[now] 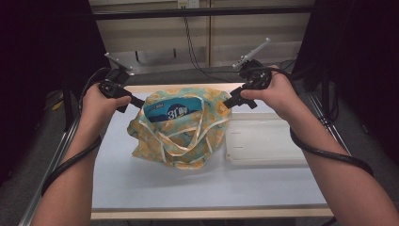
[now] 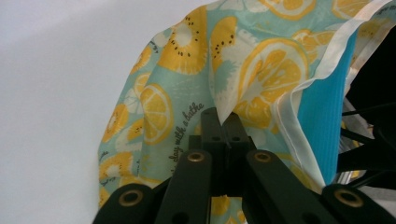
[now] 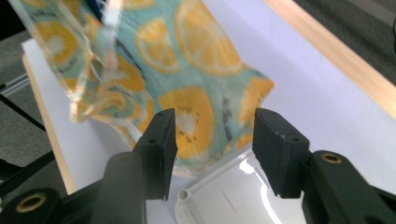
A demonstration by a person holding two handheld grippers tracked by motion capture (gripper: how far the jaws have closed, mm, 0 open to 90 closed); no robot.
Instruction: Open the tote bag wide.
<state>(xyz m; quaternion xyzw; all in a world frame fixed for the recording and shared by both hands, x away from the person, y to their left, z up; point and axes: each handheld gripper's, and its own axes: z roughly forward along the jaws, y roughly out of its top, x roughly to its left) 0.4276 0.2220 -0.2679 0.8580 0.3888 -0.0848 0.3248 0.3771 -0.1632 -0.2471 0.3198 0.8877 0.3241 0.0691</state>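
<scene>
Flanking the fruit-print bag [image 1: 181, 136], a white tray [image 1: 266, 141].

Left gripper [image 2: 223, 122] jaws clamped together; right gripper [image 3: 212, 140] jaws spread apart; both forearms extended forward.

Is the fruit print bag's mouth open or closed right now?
Open. The bag gapes at the top, a blue package showing inside, with the left gripper pinching its rim.
</scene>
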